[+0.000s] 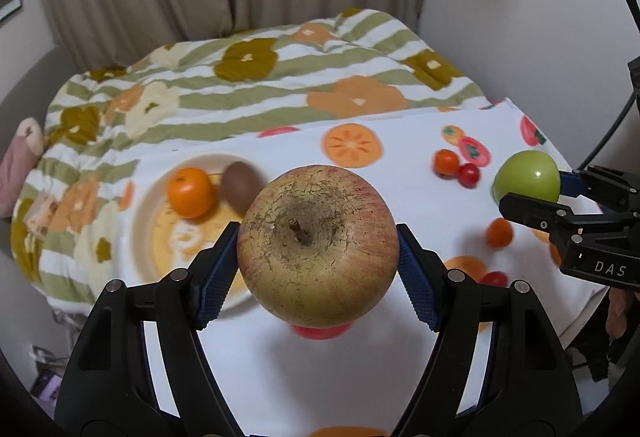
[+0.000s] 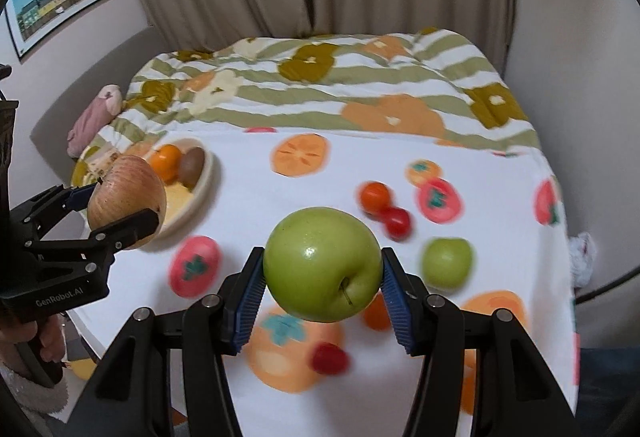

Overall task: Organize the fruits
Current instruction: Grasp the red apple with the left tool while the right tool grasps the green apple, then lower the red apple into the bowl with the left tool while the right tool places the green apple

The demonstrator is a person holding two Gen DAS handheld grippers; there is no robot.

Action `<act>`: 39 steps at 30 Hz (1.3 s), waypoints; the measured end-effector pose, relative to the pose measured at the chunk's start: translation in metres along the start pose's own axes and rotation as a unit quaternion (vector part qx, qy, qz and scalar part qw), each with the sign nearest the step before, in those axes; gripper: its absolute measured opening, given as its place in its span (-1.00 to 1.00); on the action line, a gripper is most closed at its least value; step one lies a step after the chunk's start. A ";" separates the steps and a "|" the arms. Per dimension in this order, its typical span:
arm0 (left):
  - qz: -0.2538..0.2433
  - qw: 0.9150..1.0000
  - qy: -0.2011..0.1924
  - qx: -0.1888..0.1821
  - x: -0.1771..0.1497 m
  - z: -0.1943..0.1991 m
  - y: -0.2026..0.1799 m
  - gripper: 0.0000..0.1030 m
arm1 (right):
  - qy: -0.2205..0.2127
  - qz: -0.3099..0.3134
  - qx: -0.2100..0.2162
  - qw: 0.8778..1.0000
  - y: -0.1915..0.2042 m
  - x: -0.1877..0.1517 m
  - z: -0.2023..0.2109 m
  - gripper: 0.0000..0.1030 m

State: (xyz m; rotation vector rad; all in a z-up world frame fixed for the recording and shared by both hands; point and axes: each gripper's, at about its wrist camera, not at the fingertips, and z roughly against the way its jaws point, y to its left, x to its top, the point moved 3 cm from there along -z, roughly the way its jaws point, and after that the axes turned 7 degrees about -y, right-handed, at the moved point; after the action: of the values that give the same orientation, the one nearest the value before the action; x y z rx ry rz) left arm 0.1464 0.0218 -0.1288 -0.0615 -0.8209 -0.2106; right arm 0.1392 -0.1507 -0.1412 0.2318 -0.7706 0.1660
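Observation:
My left gripper is shut on a russet red-yellow apple, held above the table near a cream bowl. The bowl holds an orange and a kiwi. My right gripper is shut on a green apple, held above the cloth. In the right wrist view the left gripper holds the russet apple beside the bowl. In the left wrist view the right gripper holds the green apple.
On the fruit-print tablecloth lie a second green apple, small orange and red tomatoes, another red one and a small orange one. A striped flowered quilt lies behind; curtains beyond.

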 end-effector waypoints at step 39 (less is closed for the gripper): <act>-0.060 0.997 0.051 -0.008 -0.037 -0.098 0.171 0.55 | 0.044 -0.015 -0.007 0.999 0.170 0.028 -0.131 0.00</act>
State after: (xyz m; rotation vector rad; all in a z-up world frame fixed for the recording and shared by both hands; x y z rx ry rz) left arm 0.2289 0.1818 -0.2179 -0.0165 -0.7221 -0.3317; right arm 0.2073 0.0493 -0.1873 0.2208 -0.6813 0.1417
